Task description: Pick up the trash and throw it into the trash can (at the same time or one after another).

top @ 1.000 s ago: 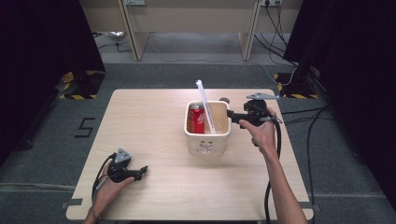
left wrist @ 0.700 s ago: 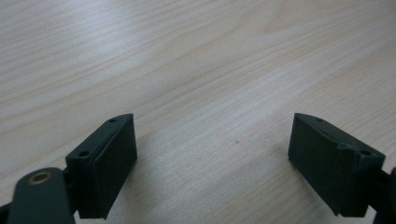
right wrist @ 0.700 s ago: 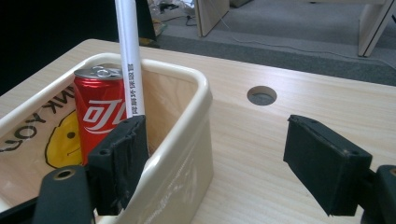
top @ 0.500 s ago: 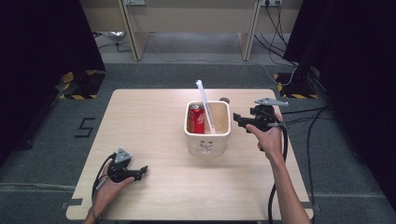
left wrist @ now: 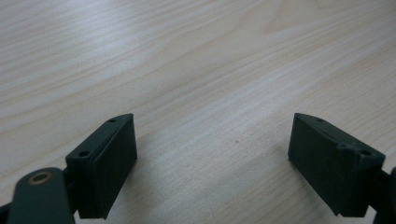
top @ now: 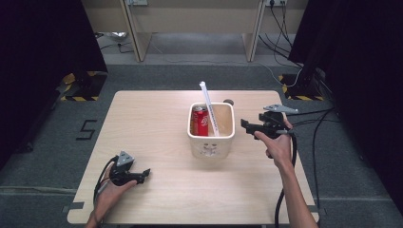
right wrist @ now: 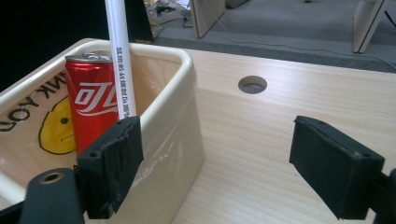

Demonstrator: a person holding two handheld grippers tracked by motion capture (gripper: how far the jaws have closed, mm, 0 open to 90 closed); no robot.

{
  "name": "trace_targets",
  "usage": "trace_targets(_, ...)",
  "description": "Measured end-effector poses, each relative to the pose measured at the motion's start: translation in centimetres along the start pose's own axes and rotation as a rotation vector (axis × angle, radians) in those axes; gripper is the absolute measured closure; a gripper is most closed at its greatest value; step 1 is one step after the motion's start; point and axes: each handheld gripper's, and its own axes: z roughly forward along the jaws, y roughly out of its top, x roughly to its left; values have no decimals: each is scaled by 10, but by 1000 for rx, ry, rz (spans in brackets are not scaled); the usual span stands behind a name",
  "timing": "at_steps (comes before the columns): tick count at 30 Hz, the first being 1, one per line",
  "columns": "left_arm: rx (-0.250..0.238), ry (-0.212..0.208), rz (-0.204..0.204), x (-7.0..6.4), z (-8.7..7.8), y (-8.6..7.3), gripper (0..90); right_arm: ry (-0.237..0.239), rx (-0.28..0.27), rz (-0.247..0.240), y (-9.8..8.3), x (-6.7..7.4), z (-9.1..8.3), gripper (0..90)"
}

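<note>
- Dim room with a grey carpet floor, black curtains on both sides, desk legs at the back, and a light wooden table [top: 157,123] in the middle of it all.
- The landmark is the cream tub [top: 211,142], a squarish plastic bin sitting a bit right of the table's centre. There's some print on its front wall, and a yellow smiley face and dark lettering on the inside.
- Inside the tub, a red cola can [top: 201,121] stands upright against the left inner wall.
- Right next to the can, a long white tube [top: 209,108] with small printed text leans in the tub, its top poking well above the rim and tilted toward the far side.
- The right gripper [top: 245,125] hovers just beside the tub's right wall, pointing at it. Its jaws have just been opening and now stand wide apart with nothing between them. From the right gripper view [right wrist: 215,149], one pad is in front of the tub's near corner, the other is over bare wood.
- There's a small round hole [right wrist: 252,84] in the tabletop just beyond the tub's far right corner.
- The left gripper [top: 145,173] is well apart from the tub, down near the front left of the table, low over the wood in the person's hand. Its jaws are spread wide and empty, with only wood grain between them in the left gripper view [left wrist: 212,158].
</note>
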Motion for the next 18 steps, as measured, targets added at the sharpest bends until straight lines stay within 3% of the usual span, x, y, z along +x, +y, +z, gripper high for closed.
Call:
trace_targets(10, 1, 0, 1, 0, 0, 0, 146, -2, 0, 1, -9, -4, -6, 166)
trace_targets(18, 2, 0, 3, 0, 0, 0, 146, -18, 5, -29, -10, -1, -10, 165)
